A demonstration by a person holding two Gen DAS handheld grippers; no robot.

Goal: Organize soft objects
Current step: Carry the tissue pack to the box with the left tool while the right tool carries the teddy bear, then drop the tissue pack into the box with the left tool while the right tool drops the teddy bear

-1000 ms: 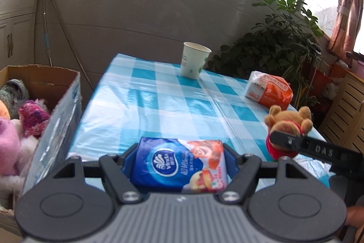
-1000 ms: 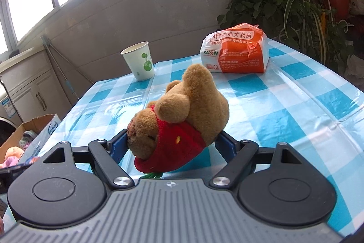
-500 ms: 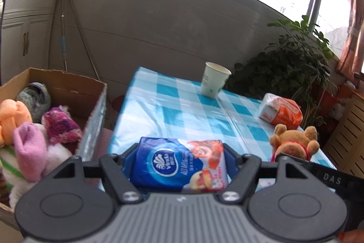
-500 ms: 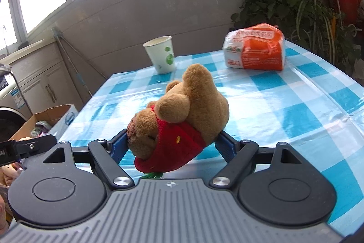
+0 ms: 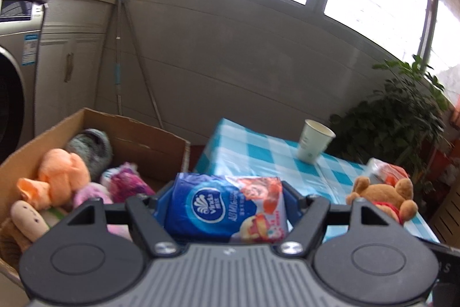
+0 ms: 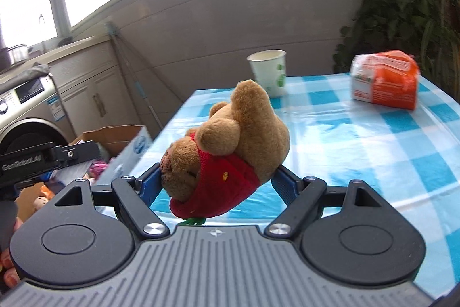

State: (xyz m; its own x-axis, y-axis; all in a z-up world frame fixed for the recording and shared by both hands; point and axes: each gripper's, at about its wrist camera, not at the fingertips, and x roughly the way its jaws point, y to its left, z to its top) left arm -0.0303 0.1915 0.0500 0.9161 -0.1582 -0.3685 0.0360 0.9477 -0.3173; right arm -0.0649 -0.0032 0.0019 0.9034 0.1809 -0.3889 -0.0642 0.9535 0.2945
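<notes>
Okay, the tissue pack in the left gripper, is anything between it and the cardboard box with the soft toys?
Nothing visible blocks the way. The left gripper is shut on the tissue pack, and the cardboard box sits open-topped just ahead to its left, off the table's edge. The plush toys already inside fill much of it, so landing room looks tight.

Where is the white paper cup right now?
The paper cup stands upright at the far end of the checked table, left of the orange packet, beyond the held teddy bear.
</notes>
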